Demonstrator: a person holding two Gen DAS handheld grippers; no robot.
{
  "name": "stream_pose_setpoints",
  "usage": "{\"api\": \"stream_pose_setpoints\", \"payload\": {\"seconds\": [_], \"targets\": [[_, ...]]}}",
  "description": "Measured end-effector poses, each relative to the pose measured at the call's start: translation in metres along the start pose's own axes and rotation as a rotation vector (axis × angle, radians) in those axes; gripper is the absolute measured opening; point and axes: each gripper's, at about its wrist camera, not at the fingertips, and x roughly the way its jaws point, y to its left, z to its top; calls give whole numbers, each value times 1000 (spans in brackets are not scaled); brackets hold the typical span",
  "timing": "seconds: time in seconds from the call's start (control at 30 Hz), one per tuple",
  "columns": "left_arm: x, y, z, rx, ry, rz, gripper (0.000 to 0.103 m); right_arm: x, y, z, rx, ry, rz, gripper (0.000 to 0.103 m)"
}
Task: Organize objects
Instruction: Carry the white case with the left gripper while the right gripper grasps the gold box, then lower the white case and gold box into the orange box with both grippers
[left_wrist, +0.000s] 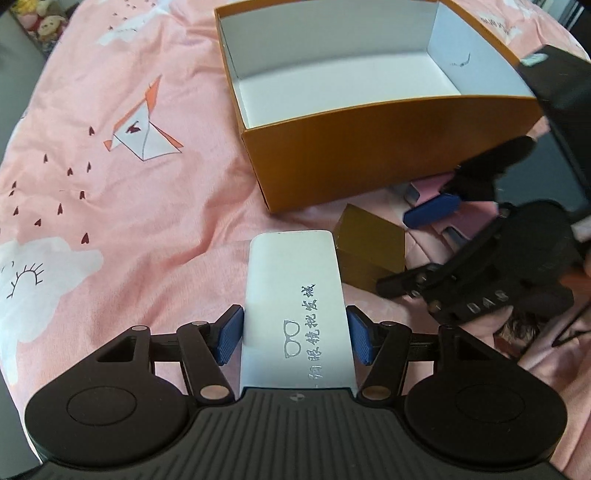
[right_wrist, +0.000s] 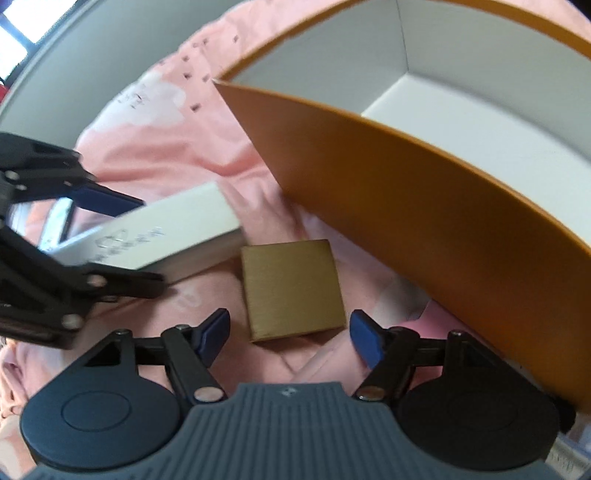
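My left gripper (left_wrist: 294, 334) is shut on a white glasses case (left_wrist: 295, 295) with silver lettering and holds it above the pink bedsheet; it also shows in the right wrist view (right_wrist: 162, 236). A small gold box (right_wrist: 291, 288) lies on the sheet, also seen in the left wrist view (left_wrist: 369, 247). My right gripper (right_wrist: 288, 338) is open, its blue pads on either side of the gold box's near edge, apart from it. An open orange box (left_wrist: 388, 155) with an empty white inside stands behind; in the right wrist view (right_wrist: 424, 206) it is close on the right.
The pink bedsheet (left_wrist: 129, 203) with cloud and fox prints covers the surface. Pink and blue items (left_wrist: 432, 192) lie by the orange box's near right corner. A black object (left_wrist: 565, 85) stands at the right edge. Soft toys (left_wrist: 44, 22) sit far left.
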Motion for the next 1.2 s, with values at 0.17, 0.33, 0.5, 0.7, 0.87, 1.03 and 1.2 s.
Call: {"api": "stream_pose_setpoints", "payload": {"seconds": [0.17,0.33,0.5,0.7,0.87,1.03,1.2], "targets": [[-5,8,5,26,60,-22,73,18,-10,5,33,34,12,82],[-2,11,9,33,89,-42,69,16,-12,3,26,6,36,64],[-10,8,7,29,56,-23,68,2,-5,3,16,-24,16,64],[-38,9,1,-13,-38,-46,68,-30,5,-2,8,-88,-19,63],[-74,6,1,-28,-144,-66,68,-75,12,-6,10,-164,-47,62],[-109,1,19,-44,-263,-83,68,-137,7,-4,44,-279,-53,62],[-123,-5,66,-69,-349,-111,68,-185,-13,15,85,-365,-134,62]]}}
